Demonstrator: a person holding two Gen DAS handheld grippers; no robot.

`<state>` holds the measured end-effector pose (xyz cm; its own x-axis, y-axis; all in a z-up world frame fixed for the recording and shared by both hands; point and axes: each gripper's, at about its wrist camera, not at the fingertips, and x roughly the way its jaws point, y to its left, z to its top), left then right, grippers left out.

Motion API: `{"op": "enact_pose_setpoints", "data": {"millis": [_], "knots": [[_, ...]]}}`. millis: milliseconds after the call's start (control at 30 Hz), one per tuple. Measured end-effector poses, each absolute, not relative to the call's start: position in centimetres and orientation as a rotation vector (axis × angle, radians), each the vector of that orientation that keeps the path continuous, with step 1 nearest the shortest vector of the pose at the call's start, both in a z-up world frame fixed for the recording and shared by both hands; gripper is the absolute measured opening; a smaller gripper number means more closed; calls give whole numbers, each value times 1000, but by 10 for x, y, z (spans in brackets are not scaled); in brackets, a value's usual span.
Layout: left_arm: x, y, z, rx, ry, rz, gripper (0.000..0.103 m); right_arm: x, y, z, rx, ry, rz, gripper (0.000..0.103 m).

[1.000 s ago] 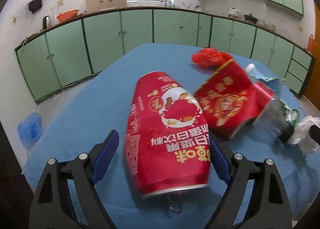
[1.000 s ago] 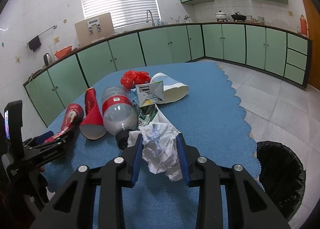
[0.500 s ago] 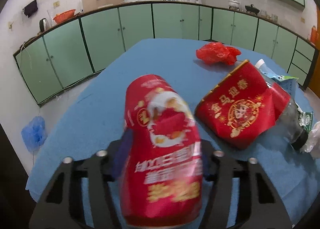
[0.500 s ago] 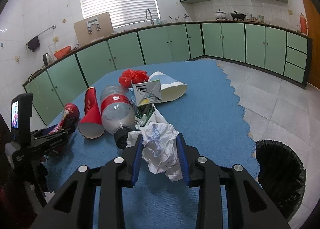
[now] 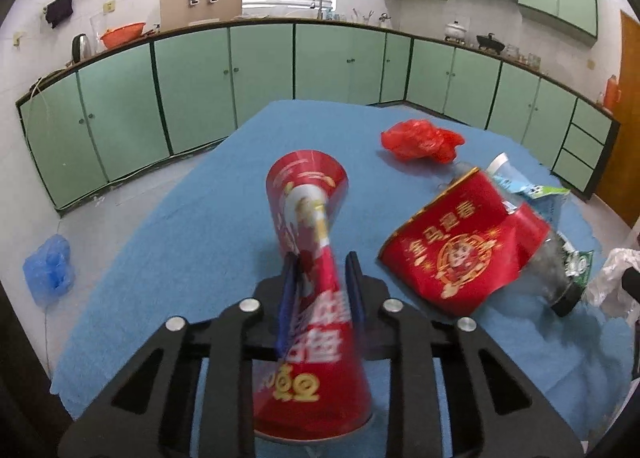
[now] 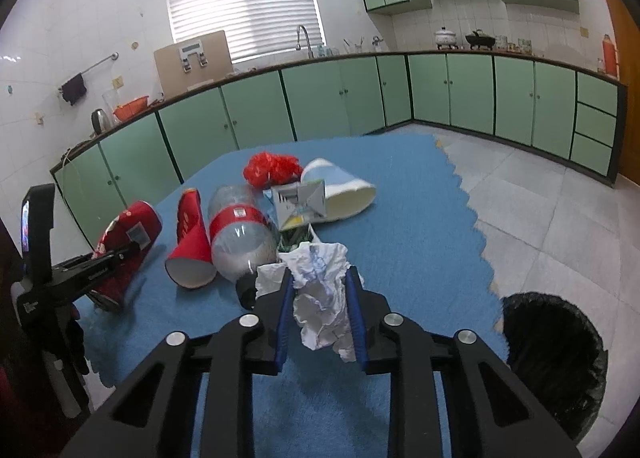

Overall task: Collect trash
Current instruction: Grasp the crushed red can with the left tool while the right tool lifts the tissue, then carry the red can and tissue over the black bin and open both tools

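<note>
Both wrist views look low across the blue mat (image 6: 400,218), seemingly sharing its litter.

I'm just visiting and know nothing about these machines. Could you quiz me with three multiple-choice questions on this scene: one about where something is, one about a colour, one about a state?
1. Where is the black-lined trash bin?
A. on the counter
B. on the floor right of the blue mat
C. under the window

2. What colour is the can in the left gripper?
A. red
B. silver
C. yellow

3. What is the right gripper doing?
A. open, holding nothing
B. gripping the plastic bottle
C. shut on the crumpled paper

Answers: B, it stands on tiles beside the mat edge; A, red body with printed lettering; C, paper squeezed between blue pads.
</note>
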<state>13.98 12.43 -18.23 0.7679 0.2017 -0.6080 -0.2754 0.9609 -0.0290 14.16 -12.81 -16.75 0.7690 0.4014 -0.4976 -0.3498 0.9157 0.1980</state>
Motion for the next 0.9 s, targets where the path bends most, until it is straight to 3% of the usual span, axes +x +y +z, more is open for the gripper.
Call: {"op": "enact_pose_setpoints", "data": {"millis": [233,900], "knots": [[140,109,-163,-121,610,188,13,136,-139,-145,107,501,410,21],[147,8,-87,-64,423,-89,12,121,-193,-92,132,382,293,21]]}}
